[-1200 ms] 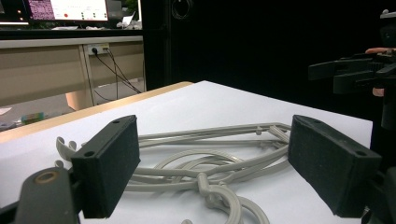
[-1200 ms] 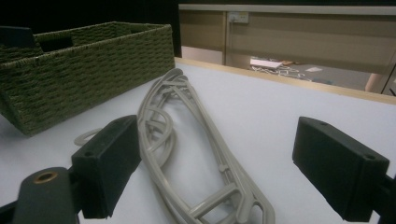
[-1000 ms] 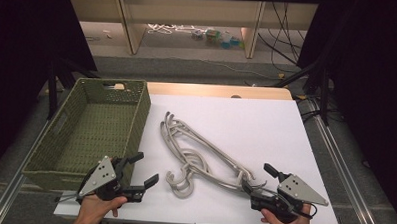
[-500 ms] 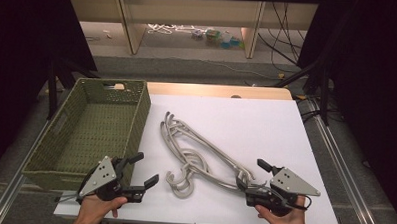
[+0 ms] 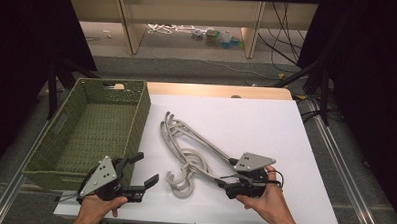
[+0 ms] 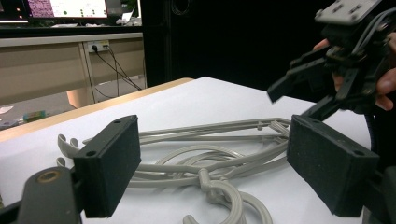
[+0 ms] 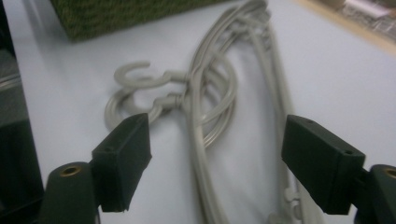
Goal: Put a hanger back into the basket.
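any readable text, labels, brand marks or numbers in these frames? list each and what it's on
None readable.
Monitor at the top left of the left gripper view: bright screen content, too small and blurred to read.
Hangers, green basket, left gripper and right gripper: no visible print.
Small packages on the floor beyond the table in the high view: too small to tell.

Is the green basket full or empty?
Empty. The high view shows the green basket's bare woven floor; the hangers lie beside it on the table.

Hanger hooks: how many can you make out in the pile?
2 hooks for certain: one nearer the green basket, the other just beside it toward the right claw. The overlapping grey hangers may hide more.
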Motion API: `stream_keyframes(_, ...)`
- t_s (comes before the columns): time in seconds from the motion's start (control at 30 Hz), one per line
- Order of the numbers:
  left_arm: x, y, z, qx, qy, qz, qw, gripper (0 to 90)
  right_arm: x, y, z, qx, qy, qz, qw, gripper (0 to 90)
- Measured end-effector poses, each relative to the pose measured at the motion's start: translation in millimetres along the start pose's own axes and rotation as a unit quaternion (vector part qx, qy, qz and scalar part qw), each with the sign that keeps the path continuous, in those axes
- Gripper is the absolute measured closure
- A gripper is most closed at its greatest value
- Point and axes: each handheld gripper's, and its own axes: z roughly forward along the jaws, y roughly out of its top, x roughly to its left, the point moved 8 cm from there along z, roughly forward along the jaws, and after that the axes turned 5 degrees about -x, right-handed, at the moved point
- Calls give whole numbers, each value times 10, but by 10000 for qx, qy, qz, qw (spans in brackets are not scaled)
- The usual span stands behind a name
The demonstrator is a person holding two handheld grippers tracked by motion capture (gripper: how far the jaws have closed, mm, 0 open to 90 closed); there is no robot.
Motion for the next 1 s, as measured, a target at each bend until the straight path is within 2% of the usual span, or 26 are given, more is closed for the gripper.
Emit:
stream_keyframes(0.07,2,-4,2,14,2,3,10000,176,2,-69,115,370,82,-63,9993,296)
stream_keyframes(0.13,2,-4,4,8,-1,8,10000,176,-4,-78,160,338,54,-106,9994,311)
stream_keyframes(0.27,6,-10,9,30,-7,18,10000,177,38,-156,304,808,313,-222,9960,379)
stream_keyframes(0.3,5,-11,10,30,-7,15,10000,178,38,-186,377,947,310,-259,9947,407)
stream_keyframes(0.33,5,-13,10,39,-5,22,10000,178,38,-186,377,947,310,-259,9947,407)
stream_keyframes(0.47,5,-25,10,88,5,39,10000,182,0,-248,509,1255,352,-332,9909,476)
stream_keyframes(0.63,6,-41,22,136,35,5,9999,186,-2,-266,588,1448,445,-454,9874,582)
stream_keyframes(0.67,3,-38,34,85,-2,26,10000,187,0,-279,608,1501,480,-470,9864,595)
stream_keyframes(0.83,10,-75,41,285,58,148,9995,201,-11,-325,628,1664,539,-601,9827,698)
stream_keyframes(0.9,2,-85,55,299,30,127,9995,202,-10,-330,629,1673,564,-626,9823,724)
stream_keyframes(0.93,-3,-87,58,316,27,119,9994,205,3,-334,619,1689,677,-710,9807,776)
stream_keyframes(0.97,-13,-92,65,326,22,100,9994,205,3,-334,619,1689,677,-710,9807,776)
stream_keyframes(1.0,-19,-93,77,329,-26,164,9993,206,16,-329,611,1670,743,-750,9803,795)
